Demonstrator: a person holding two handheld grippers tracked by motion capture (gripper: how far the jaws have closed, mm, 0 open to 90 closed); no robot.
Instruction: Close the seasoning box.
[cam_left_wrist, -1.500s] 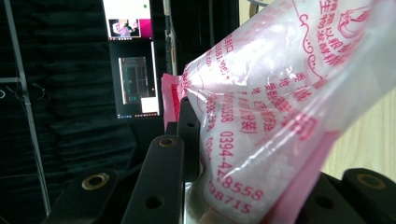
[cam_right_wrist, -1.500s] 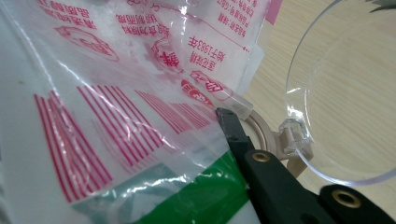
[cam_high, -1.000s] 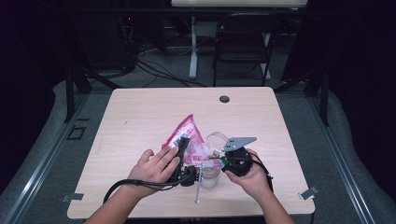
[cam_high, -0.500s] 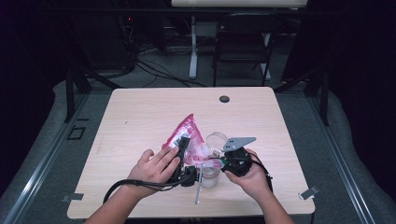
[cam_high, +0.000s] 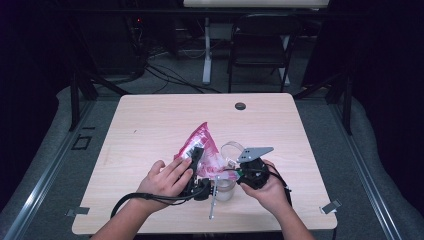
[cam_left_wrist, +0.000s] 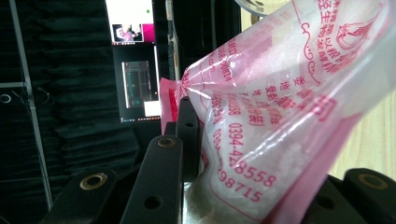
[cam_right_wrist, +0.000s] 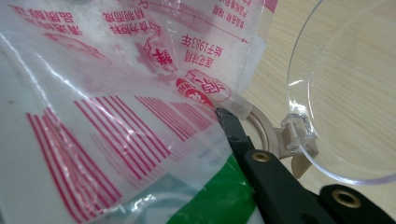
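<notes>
Hands low at the table's near edge, both grippers (cam_high: 196, 167) (cam_high: 239, 172) pinching the pink bag (cam_high: 202, 147).

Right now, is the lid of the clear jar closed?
No, in the right gripper view the clear lid stands swung open on its hinge beside the pink bag.

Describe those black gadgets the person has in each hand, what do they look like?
Each hand grips a chunky black tool. The left tongs end in two flat black bars studded with brass-coloured rivets. A black cable trails from them toward the person. The right tongs carry a grey three-cornered plate on top, with a black cable at the wrist. Both forearms are bare, with no sleeves showing.
</notes>
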